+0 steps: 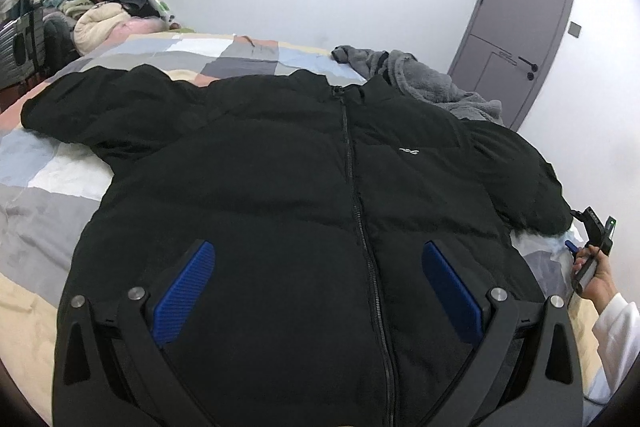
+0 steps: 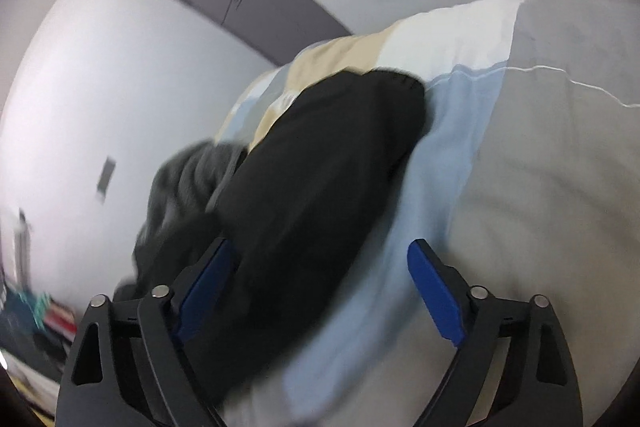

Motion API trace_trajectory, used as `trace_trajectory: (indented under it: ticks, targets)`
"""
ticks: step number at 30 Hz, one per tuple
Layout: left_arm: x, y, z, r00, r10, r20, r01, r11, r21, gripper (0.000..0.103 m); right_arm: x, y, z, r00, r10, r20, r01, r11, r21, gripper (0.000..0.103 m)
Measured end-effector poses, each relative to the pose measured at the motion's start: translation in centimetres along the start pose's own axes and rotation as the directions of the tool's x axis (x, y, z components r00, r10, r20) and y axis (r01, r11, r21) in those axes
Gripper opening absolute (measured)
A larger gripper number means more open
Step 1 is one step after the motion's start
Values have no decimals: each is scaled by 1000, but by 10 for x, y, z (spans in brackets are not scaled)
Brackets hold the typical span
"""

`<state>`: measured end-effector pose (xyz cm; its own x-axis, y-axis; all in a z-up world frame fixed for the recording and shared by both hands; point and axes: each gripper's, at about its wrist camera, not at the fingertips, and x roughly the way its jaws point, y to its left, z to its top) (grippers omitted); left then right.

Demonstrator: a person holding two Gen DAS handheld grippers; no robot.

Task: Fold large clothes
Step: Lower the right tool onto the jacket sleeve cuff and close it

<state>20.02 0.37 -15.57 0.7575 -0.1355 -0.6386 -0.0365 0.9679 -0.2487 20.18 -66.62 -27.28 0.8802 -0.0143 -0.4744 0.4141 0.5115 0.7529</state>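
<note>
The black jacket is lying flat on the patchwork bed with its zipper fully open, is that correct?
Not quite: the black jacket does lie flat on the patchwork bed, but its zipper is closed up to the collar, as the left wrist view shows.

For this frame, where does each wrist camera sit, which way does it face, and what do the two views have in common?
Left wrist: above the hem of the black jacket, facing up the bed toward the door; own open left gripper, plus the right hand.
Right wrist: rolled, blurred, at the jacket's sleeve; own open right gripper.
Shared: jacket, patchwork bedsheet, door.
</note>
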Motion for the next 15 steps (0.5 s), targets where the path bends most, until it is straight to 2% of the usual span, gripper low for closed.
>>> trace_trajectory:
  ticks: [2, 5, 8, 11, 15]
  targets:
    - [7, -3, 1, 1000, 16, -11, -16, 1000, 9, 103, 12, -8, 11, 1000, 15, 26, -15, 1000, 27, 85]
    - [16, -7, 6, 997, 79, -9, -78, 996, 35, 103, 25, -14, 24, 998, 16, 53, -18, 999, 28, 85]
    - [21, -7, 10, 992, 124, 8, -124, 991, 50, 103, 37, -17, 37, 995, 60, 77, -62, 998, 28, 84]
    - [26, -3, 8, 988, 153, -1, -153, 986, 63, 103, 50, -15, 42, 993, 98, 64, -98, 995, 2, 77]
    - [37, 8, 5, 983, 178, -47, -176, 984, 35, 103, 68, -8, 41, 992, 116, 47, -114, 992, -60, 76]
